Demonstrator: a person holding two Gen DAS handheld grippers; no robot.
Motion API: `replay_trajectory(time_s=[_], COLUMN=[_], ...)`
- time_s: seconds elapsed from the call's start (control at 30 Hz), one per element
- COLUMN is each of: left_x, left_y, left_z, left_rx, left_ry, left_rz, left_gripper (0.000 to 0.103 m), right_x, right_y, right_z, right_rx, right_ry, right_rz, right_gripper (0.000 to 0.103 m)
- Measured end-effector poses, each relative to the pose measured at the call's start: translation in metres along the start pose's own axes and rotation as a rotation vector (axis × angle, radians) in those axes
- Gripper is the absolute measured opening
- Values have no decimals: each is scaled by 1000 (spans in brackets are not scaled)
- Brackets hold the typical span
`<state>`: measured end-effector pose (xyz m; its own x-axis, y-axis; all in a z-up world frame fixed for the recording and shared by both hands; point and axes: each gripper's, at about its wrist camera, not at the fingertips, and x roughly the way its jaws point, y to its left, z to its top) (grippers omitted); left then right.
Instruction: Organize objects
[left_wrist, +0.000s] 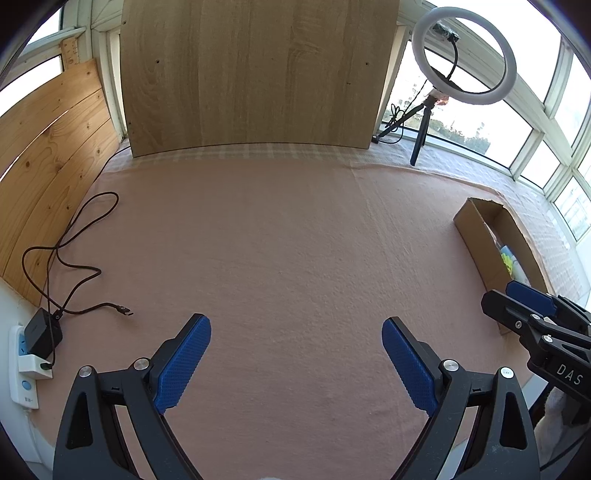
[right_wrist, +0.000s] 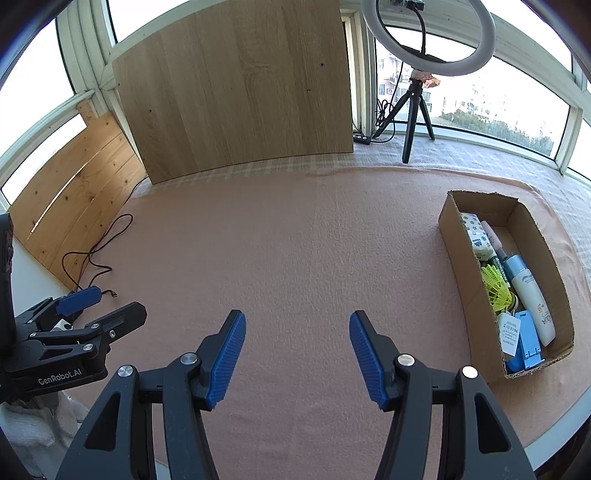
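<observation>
A long cardboard box (right_wrist: 463, 254) lies on the pink cloth at the right. Inside it sit several items: a white bottle (right_wrist: 533, 295), yellow-green shuttlecocks (right_wrist: 496, 288), a blue holder (right_wrist: 530, 341) and a patterned packet (right_wrist: 476, 232). My right gripper (right_wrist: 297, 325) hovers open over bare cloth, left of the box, with nothing between its blue pads. My left gripper (left_wrist: 295, 330) is open too, over bare cloth, holding nothing. In the left wrist view the box (left_wrist: 480, 240) shows at the right edge, with the right gripper's fingers (left_wrist: 532, 299) in front of it.
A dark cable (left_wrist: 74, 251) coils at the left, running to a black charger (left_wrist: 44, 332) in a white power strip (left_wrist: 22, 376). A ring light on a tripod (right_wrist: 417, 110) stands at the back right. A wooden board (right_wrist: 236, 88) leans at the back.
</observation>
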<state>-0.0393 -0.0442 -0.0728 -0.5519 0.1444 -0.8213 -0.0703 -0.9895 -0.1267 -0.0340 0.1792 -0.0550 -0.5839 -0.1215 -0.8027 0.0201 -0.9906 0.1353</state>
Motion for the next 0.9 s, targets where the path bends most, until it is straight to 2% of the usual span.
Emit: replay_trajectory(time_s=[0.37,0.73,0.9], left_x=[4,10,12], left_y=[-2,0,0], left_z=[2,4,5], left_rx=[7,-9,-6], left_ry=[6,17,14], left_rz=[14,-34,-27], left_gripper=[96,96,96], right_x=[4,9,13], right_y=[-2,-2,-2], right_z=[-1,0,1], right_rx=[-4,-5,-5], right_ry=[9,17,27], right_rz=[2,0,-1], right_gripper=[55,55,55])
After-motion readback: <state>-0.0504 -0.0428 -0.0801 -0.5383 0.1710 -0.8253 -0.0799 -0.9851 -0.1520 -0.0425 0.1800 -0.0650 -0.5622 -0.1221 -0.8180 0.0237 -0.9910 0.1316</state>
